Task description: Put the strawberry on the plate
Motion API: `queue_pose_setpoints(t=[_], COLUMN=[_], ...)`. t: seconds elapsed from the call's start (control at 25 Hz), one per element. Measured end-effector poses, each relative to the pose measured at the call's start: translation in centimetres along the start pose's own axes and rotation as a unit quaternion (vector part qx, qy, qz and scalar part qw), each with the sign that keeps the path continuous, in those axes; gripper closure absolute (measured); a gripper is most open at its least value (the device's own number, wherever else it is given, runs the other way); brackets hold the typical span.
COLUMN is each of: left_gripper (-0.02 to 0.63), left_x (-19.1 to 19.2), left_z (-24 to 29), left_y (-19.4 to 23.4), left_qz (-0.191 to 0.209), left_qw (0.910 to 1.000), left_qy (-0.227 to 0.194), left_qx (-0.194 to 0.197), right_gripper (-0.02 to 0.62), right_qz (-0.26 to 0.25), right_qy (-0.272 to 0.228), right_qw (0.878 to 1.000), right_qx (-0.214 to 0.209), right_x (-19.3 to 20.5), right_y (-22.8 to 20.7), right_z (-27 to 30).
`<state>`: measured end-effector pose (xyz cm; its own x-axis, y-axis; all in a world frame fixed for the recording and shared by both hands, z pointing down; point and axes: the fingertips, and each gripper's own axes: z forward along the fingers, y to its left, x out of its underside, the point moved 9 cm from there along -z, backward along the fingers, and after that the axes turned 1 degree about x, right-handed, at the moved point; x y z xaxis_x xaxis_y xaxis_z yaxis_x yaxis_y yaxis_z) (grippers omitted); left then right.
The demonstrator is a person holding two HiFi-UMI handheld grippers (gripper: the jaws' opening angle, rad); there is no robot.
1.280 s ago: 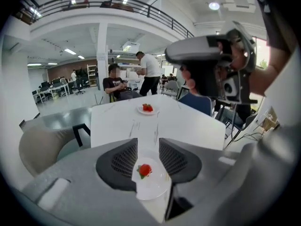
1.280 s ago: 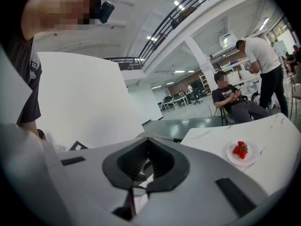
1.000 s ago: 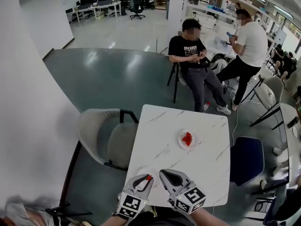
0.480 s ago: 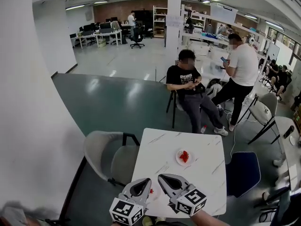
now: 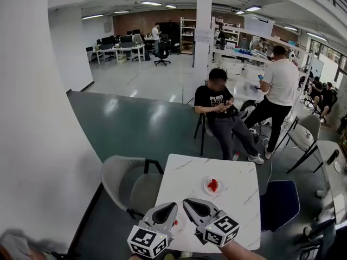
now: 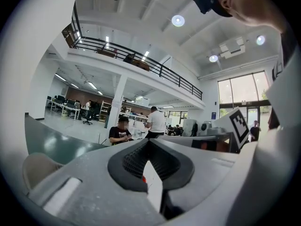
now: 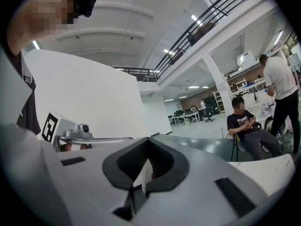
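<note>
The strawberry (image 5: 212,184) sits on the far plate (image 5: 207,190), its tip too small to see. The left gripper (image 5: 173,204) and right gripper (image 5: 186,201) are squeezed together.

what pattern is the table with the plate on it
White marble table with grey veins; head view.

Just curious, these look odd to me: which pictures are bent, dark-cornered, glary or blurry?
Left gripper view and right gripper view: fisheye circles with black corners; the balcony railing bows. Head view: the white wall curves, ceiling lights glare on the green floor; the strawberry is tiny yet sharp.
</note>
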<state>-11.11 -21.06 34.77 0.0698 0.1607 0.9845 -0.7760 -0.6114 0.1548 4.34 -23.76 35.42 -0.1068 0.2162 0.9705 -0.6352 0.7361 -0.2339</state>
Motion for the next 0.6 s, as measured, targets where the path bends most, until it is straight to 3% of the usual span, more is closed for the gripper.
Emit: queue_pose_setpoints(t=[0.6], left_gripper=[0.596], left_x=[0.3], left_z=[0.3], left_y=[0.5], left_qz=[-0.006], left_qw=[0.9999], left_qy=[0.001], left_qx=[-0.008], right_gripper=[0.594], right_qz=[-0.011], right_qy=[0.006], right_qw=[1.000], right_qx=[-0.010], right_x=[0.1], right_y=[0.0], right_z=[1.0])
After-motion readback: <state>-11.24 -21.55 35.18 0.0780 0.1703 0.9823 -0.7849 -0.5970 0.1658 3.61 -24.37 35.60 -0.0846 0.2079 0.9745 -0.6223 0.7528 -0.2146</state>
